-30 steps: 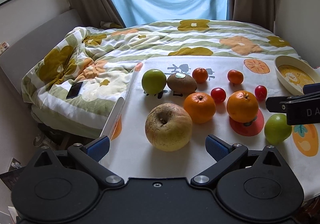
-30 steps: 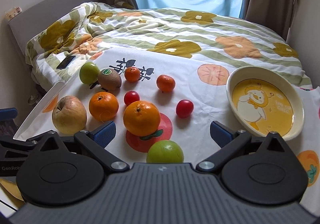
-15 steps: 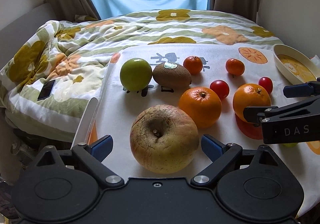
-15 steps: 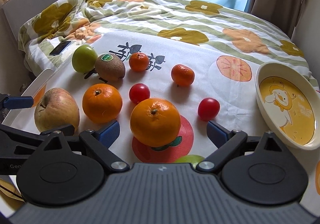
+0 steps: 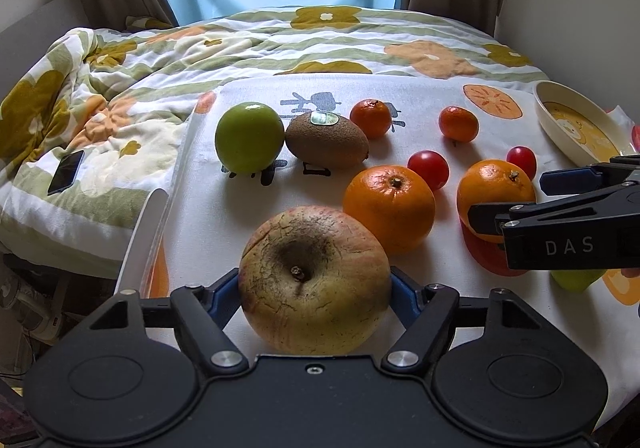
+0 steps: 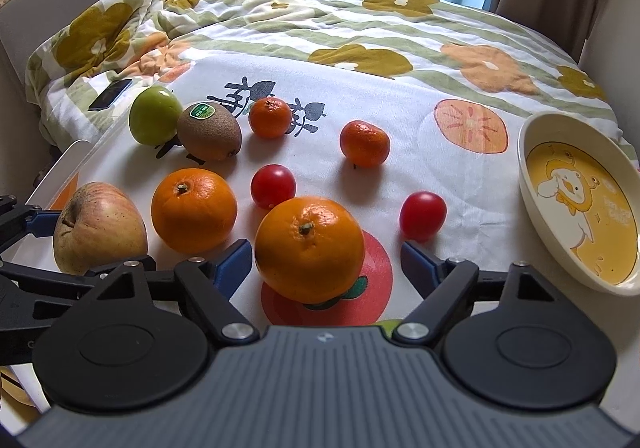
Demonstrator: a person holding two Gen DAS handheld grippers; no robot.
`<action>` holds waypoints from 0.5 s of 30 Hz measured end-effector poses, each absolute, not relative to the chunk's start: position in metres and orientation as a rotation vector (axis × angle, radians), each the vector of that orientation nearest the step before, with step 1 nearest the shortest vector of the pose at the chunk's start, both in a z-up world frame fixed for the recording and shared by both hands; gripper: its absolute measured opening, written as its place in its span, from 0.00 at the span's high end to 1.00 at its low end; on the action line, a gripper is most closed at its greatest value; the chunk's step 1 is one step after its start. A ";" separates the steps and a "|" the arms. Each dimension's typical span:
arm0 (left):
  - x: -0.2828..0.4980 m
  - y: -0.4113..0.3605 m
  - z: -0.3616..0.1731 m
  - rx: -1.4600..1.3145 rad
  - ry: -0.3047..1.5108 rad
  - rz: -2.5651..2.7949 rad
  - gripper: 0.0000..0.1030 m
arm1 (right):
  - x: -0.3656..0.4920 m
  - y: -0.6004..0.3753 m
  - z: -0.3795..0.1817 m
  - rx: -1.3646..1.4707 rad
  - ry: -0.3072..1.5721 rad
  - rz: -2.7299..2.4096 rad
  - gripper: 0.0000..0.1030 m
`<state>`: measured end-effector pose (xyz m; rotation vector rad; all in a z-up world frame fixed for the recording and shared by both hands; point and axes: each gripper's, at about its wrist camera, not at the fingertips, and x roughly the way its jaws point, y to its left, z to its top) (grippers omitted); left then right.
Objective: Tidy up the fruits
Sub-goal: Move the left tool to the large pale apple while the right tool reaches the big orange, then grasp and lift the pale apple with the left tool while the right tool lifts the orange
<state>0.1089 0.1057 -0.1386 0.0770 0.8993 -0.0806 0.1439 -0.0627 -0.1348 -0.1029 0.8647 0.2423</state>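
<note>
A big russet apple lies on the white printed cloth, between the blue pads of my left gripper; the pads touch or nearly touch its sides. It also shows in the right wrist view. My right gripper is open around a large orange, its pads apart from the fruit. A second large orange, a green apple, a kiwi, two small mandarins and two cherry tomatoes lie around.
A cream oval dish with a yellow duck print stands at the right. A phone lies on the flowered quilt at the left. Another green fruit is partly hidden under my right gripper. The cloth's left edge drops off.
My left gripper moved forward and its jaws closed in on the russet apple. My right gripper moved forward so the large orange now sits between its open fingers.
</note>
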 end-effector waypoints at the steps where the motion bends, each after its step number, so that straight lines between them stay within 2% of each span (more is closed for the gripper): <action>1: 0.108 0.106 -0.139 0.079 0.897 -0.082 0.24 | 0.145 -0.062 -0.135 -0.104 0.868 0.242 0.08; 8: 0.105 0.105 -0.137 0.094 0.900 -0.067 0.24 | 0.149 -0.057 -0.141 -0.109 0.880 0.269 0.21; 15: 0.098 0.108 -0.136 0.103 0.899 -0.051 0.24 | 0.150 -0.054 -0.143 -0.119 0.875 0.276 0.25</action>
